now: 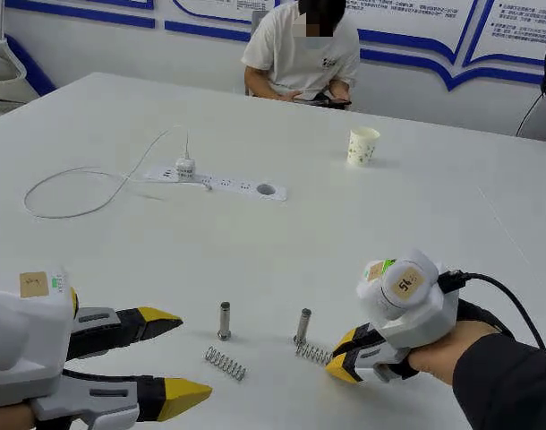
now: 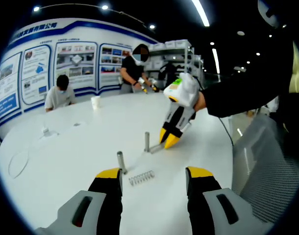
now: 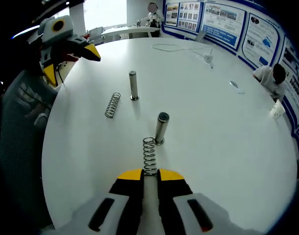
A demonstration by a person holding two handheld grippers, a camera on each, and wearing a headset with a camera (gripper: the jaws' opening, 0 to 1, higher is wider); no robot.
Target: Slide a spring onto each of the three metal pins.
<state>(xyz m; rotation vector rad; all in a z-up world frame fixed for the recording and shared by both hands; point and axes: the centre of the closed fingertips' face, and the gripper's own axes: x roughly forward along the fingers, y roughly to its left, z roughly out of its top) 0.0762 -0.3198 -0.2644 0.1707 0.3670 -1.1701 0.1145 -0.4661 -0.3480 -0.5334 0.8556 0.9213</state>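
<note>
My right gripper [image 3: 149, 174] has its jaws pinched on the near end of a spring [image 3: 149, 154] lying flat, its far end at the foot of a pin [image 3: 161, 128] straight ahead. I should lift, tip the coil upright and centre it over the pin's top before lowering. My left gripper [image 2: 154, 172] hangs with jaws apart, a second spring [image 2: 141, 177] just ahead. My right hand [image 1: 447, 354] sits low, jaws angled downward.

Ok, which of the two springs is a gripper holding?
The spring beside the nearer pin, clamped at one end in the right gripper; the other spring lies loose.
</note>
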